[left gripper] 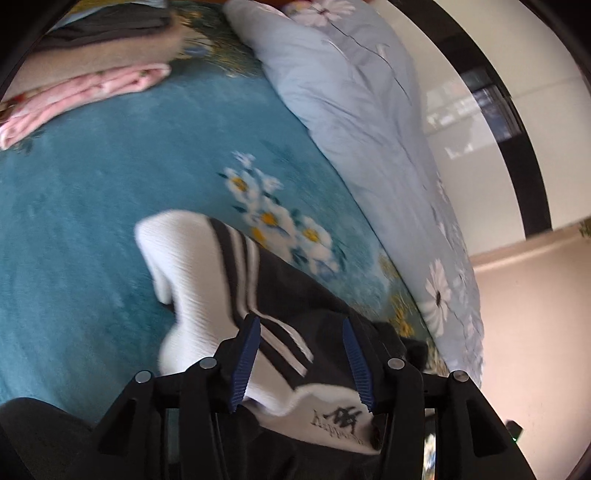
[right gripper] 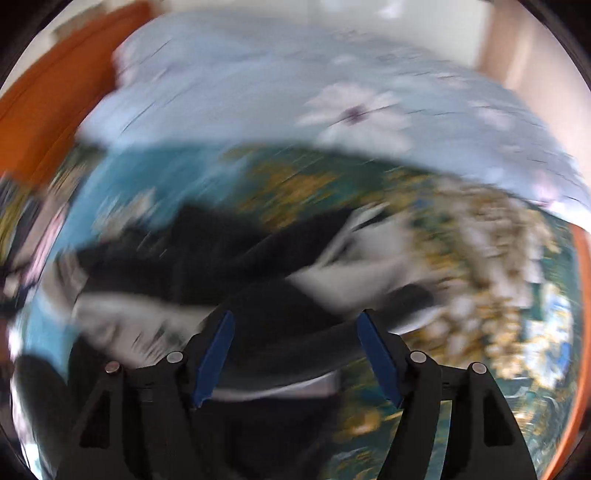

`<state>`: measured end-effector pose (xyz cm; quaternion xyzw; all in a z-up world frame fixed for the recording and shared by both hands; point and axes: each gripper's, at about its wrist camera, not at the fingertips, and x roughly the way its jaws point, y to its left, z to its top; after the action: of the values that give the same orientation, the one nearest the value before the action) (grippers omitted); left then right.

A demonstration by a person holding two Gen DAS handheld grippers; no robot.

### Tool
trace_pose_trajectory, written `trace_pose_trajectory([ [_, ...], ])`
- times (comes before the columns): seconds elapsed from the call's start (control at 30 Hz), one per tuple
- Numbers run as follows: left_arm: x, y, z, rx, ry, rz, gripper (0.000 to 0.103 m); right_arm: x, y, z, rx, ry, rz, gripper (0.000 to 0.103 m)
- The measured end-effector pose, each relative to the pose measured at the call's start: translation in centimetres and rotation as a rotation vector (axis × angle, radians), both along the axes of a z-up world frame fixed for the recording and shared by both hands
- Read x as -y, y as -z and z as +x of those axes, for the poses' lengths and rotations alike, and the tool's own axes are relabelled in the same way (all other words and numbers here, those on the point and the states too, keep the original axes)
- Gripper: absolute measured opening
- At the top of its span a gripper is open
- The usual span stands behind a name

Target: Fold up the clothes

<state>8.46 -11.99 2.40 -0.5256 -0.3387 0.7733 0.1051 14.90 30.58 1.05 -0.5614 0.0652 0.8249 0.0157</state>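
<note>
A black-and-white knit garment with striped trim [left gripper: 229, 280] lies crumpled on the bed's teal floral blanket [left gripper: 92, 206], toward the bed's near edge and just beside the long pale-blue quilt printed with white daisies [left gripper: 354, 96] that runs along one side. In the left wrist view the left tool [left gripper: 301, 363] hovers over the garment with its blue-padded fingers [left gripper: 245, 363] spread apart and nothing clamped between them; a white panel with dark printed lettering [left gripper: 336, 421] shows between and below the pads. At the far end of the bed a stack of folded clothes sits well apart from the garment, a pink fleece piece [left gripper: 85, 96] at the bottom, a beige one [left gripper: 99, 55] above it and a dark grey one [left gripper: 110, 26] on top. The right wrist view is heavily blurred: the right tool [right gripper: 295, 358] also has its blue pads [right gripper: 216, 362] wide apart, with the same garment [right gripper: 221, 251] spread under and ahead of them on the blanket [right gripper: 461, 258], and the quilt [right gripper: 295, 74] beyond. Whether either tool touches the cloth cannot be told.
</note>
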Motion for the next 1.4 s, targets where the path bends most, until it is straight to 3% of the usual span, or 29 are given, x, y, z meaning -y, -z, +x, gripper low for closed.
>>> trace_pose_trajectory([
  [0.17, -1.1, 0.4, 0.6, 0.024, 0.036, -0.007, 0.051, 5.5, 5.3, 0.1, 0.089, -0.062, -0.037, 0.071],
  [0.37, 0.0, 0.5, 1.6, 0.034, -0.008, 0.015, 0.052, 6.9, 8.7, -0.6, 0.155, -0.044, 0.094, 0.071],
  [0.47, 0.5, 0.5, 1.8, 0.036, -0.023, 0.022, 0.053, 6.5, 9.3, -0.3, 0.181, -0.036, 0.109, 0.069],
  [0.5, 0.7, 0.5, 1.8, 0.036, -0.028, 0.024, 0.053, 6.2, 9.1, -0.1, 0.176, -0.022, 0.100, 0.065],
  [0.57, 0.9, 0.6, 2.0, 0.042, -0.035, 0.029, 0.053, 5.2, 7.8, 0.3, 0.146, 0.018, 0.056, 0.044],
  [0.6, 1.0, 0.7, 2.1, 0.047, -0.037, 0.031, 0.053, 4.5, 7.0, 0.5, 0.131, 0.035, 0.048, 0.029],
  [0.63, 1.1, 0.7, 2.2, 0.050, -0.037, 0.033, 0.053, 3.7, 5.9, 0.8, 0.111, 0.057, 0.059, 0.021],
  [0.7, 1.0, 0.6, 2.3, 0.047, -0.031, 0.034, 0.053, 1.9, 3.8, 1.3, 0.069, 0.091, 0.094, 0.015],
  [0.8, 0.9, 0.3, 2.5, 0.041, -0.026, 0.034, 0.053, -1.8, 0.2, 2.1, 0.001, 0.160, 0.139, 0.014],
  [1.03, 1.1, 0.1, 2.7, 0.033, -0.030, 0.033, 0.053, -14.9, -7.9, 3.8, -0.125, 0.501, 0.398, 0.013],
  [1.17, 1.3, 0.1, 2.8, 0.036, -0.030, 0.027, 0.053, -21.1, -8.3, 4.5, -0.103, 0.646, 0.516, 0.013],
  [1.23, 1.6, 0.1, 2.9, 0.036, -0.036, 0.026, 0.053, -23.5, -6.9, 4.8, -0.051, 0.697, 0.539, 0.013],
  [1.4, 1.9, 0.3, 3.0, 0.048, -0.043, 0.013, 0.053, -26.5, -4.1, 6.2, -0.003, 0.824, 0.375, 0.014],
])
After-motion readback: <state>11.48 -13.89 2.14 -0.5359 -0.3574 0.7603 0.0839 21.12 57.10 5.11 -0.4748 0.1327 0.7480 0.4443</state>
